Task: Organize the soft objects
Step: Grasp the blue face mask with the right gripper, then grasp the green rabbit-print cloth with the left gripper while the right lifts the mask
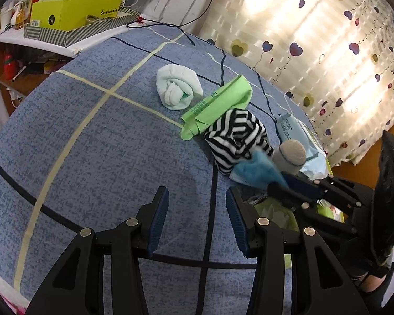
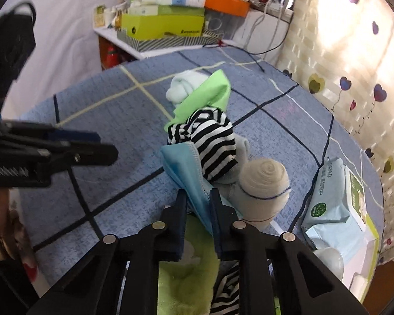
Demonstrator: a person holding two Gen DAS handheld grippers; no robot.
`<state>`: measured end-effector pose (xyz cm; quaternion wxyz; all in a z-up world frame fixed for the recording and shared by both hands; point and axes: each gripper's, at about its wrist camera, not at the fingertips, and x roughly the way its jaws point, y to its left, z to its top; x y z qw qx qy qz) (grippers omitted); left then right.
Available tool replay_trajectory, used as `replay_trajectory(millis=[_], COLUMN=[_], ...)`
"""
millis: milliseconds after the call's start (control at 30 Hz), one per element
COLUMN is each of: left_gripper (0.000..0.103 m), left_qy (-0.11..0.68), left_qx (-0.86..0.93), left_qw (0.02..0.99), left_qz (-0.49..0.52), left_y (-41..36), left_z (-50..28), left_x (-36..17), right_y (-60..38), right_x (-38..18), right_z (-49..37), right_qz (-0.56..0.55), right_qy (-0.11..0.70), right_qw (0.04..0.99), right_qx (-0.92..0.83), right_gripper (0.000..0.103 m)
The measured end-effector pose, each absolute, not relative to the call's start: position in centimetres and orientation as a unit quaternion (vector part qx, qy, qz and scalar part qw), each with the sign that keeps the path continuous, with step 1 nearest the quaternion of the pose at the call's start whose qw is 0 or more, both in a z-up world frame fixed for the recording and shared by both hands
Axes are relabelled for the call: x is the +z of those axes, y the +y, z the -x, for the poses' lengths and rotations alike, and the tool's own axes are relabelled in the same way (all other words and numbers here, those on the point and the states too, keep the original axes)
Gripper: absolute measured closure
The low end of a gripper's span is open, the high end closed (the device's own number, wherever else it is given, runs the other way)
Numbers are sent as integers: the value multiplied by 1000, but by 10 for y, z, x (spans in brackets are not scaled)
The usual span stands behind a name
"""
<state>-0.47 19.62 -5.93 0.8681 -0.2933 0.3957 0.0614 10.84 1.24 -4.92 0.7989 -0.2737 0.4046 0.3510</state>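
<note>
Left wrist view: the left gripper (image 1: pixel 197 215) hangs with jaws spread wide and nothing between them, over bare blue bedspread (image 1: pixel 105 144) just short of the striped garment (image 1: pixel 236 139), the landmark here; beyond that garment lie a green cloth (image 1: pixel 218 105) and a pale rolled towel (image 1: pixel 177 86); to its right, the right gripper (image 1: pixel 278 183) meets a blue face mask (image 1: pixel 252 170) beside a grey rolled sock (image 1: pixel 293 155).

Right wrist view: the right gripper (image 2: pixel 198 204) is clenched on the mask's (image 2: pixel 183 168) near edge, which lies tucked under the striped garment (image 2: pixel 210 144); I would draw it out slowly and low, so the garment does not drag along; the sock (image 2: pixel 262 183) touches the mask's right side and may roll; a wipes packet (image 2: pixel 336 210) sits well right.
</note>
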Motion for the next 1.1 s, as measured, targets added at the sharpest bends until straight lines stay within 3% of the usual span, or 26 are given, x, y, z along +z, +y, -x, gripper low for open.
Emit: replay_trajectory(millis=[400, 533, 1100], left_gripper=[56, 50, 49], left_qy=[432, 450, 474], left_qx=[-35, -52, -8], left_qw=[853, 840, 827], left_qz=[290, 298, 302], left_y=[136, 117, 84], left_z=[-13, -22, -54], left_x=[-65, -72, -76], right_y=[-37, -52, -90], right_x=[2, 8, 19], right_z=[-94, -89, -84], right_qz=[211, 201, 167], right_qy=[368, 366, 358], right_qw=[843, 848, 865], right_qx=[332, 326, 310], right_gripper=[93, 93, 93])
